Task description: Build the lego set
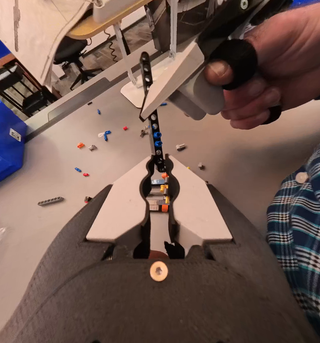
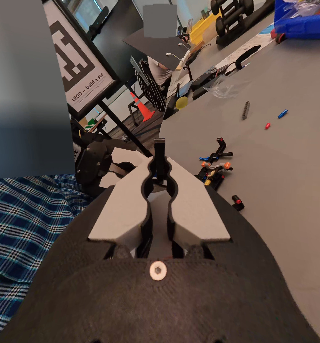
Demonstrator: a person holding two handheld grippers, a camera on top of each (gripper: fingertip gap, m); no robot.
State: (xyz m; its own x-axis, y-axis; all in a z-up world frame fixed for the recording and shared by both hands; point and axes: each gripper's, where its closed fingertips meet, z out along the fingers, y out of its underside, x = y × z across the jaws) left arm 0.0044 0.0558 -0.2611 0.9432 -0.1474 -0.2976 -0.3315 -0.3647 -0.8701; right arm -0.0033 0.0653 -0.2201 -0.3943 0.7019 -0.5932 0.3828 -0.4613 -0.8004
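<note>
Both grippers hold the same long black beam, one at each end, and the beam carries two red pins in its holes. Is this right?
Not quite: the two pins are blue, not red, as the left wrist view shows. The rest holds: the left gripper and the right gripper both hold the long black beam, one toward each end.

We got soft, even indoor light from overhead, fairly warm in the left wrist view, cooler in the right. Shadows on the table (image 1: pixel 229 167) were faint and diffuse. Both lenses were fisheye, so edges bent hard. Close-up housings looked blurry, and the shirt (image 2: pixel 25 213) was a bit soft too. A little glare sat on the beam (image 1: pixel 156 141). Far background went mushy.
</note>
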